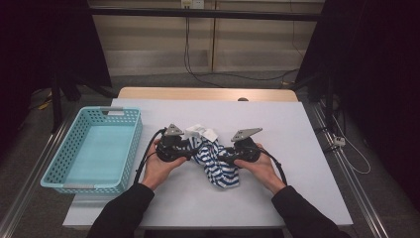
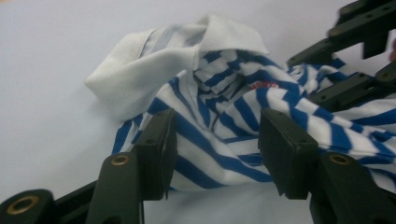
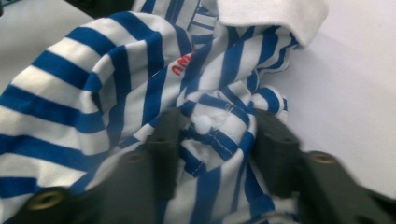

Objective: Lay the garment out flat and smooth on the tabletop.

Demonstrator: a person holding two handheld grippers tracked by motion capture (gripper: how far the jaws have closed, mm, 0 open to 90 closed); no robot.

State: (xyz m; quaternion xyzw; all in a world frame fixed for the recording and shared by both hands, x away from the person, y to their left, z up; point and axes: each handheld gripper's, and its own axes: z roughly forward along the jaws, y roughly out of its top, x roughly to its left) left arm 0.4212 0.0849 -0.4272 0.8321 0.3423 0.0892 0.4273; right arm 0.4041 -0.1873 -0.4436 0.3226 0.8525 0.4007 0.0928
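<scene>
While the blue-and-white striped shirt [image 1: 218, 161] lies crumpled near the middle of the worktop [image 1: 297, 148], a little toward the person's edge, both grippers are working into it from opposite sides. The left gripper [image 2: 215, 149] has its jaws apart with a fold of striped cloth lying between them; the pads do not look pressed onto it. The right gripper [image 3: 217, 144] has a bunched seam with a small white button wedged between its jaws, and the pads appear to press on that bundle, though the blurred view makes the contact hard to judge.

The main risk, as I read it, is a poor hold. If the left gripper closes where it stands, it may catch only the top layer, or several layers at once, so lifting would drag the whole heap instead of opening it out. The right gripper's bite sits on a thick, lumpy wad; thick cloth can slide out from between the pads once pulled, and the button could pop the fold free.

With both grippers so near each other, pulling apart might tighten the tangle rather than spread it. The white collar [image 2: 154, 65] lies folded over toward the far edge and could stay tucked under. The turquoise basket [image 1: 91, 148] stands at the left edge, well apart from the shirt; a loose sleeve might snag its rim if the shirt is carried there
</scene>
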